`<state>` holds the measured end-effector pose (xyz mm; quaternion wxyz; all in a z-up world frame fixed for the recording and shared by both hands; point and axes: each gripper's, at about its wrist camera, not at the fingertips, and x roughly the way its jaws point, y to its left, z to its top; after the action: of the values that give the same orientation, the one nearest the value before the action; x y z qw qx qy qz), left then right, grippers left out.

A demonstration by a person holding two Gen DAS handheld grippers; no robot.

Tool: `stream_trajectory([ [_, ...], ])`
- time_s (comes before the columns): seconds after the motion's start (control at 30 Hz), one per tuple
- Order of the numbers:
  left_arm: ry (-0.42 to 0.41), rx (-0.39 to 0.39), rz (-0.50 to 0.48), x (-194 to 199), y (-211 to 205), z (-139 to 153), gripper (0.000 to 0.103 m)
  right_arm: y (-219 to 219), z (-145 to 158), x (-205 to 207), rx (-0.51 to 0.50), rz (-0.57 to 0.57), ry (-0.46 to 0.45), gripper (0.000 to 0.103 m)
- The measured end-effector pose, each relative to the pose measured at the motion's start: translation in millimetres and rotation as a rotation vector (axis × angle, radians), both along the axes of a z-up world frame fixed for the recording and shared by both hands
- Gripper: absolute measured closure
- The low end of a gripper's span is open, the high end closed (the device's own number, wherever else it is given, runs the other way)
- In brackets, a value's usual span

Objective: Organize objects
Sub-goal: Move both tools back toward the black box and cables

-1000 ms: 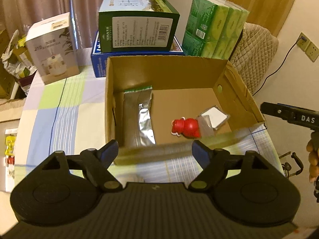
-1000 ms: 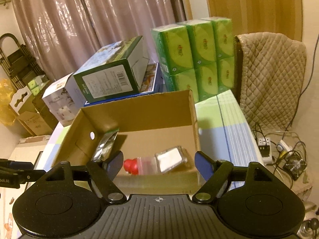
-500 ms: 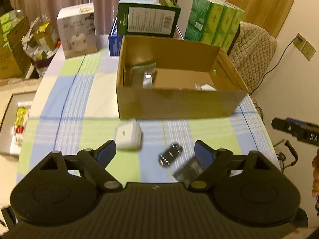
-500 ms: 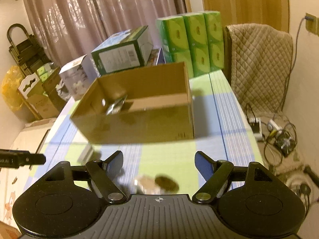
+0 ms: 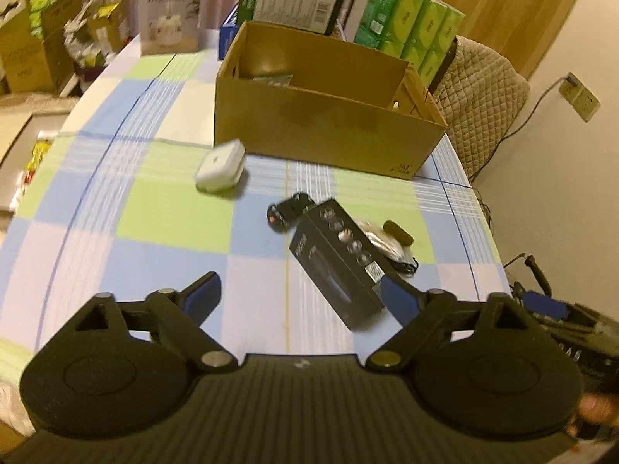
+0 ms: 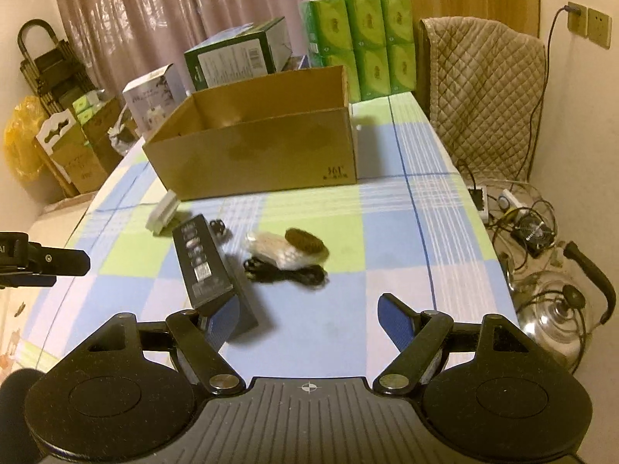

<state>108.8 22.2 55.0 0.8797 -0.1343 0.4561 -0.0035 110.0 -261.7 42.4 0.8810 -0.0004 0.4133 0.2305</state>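
Surface: checked tablecloth (image 5: 162,208), loose items grouped in front of the box for sorting.
Left gripper (image 5: 298,294): jaws have just been opening; now wide apart, nothing between them, black carton (image 5: 336,266) just beyond your right-hand finger.
Right gripper (image 6: 305,317): jaws apart, holding nothing; carton end beside the left-hand finger.
Loose items: white case (image 5: 220,164), black cable (image 6: 286,272), clear packet (image 6: 276,249).
Cardboard box (image 5: 325,135): open-topped, behind the items, ready to receive them.

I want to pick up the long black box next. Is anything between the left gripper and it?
Nothing visible. The left gripper is open and empty, and the black box lies on the tablecloth just ahead, beside its right finger.
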Motion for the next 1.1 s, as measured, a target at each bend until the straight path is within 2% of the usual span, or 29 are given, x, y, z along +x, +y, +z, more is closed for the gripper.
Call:
stream_trajectory([
  [0.1, 0.013, -0.024, 0.020, -9, -2, -7, 0.012, -3, -4, -4, 0.002, 0.001, 0.010, 0.027],
  [0.53, 0.039, -0.018, 0.024, -11, -14, -20, 0.009, -7, -25, -3, -0.006, 0.004, 0.050, 0.027],
  [1.1, 0.089, -0.040, 0.015, 25, -39, -41, 0.009, -6, -51, 21, -0.023, 0.038, 0.101, 0.027],
])
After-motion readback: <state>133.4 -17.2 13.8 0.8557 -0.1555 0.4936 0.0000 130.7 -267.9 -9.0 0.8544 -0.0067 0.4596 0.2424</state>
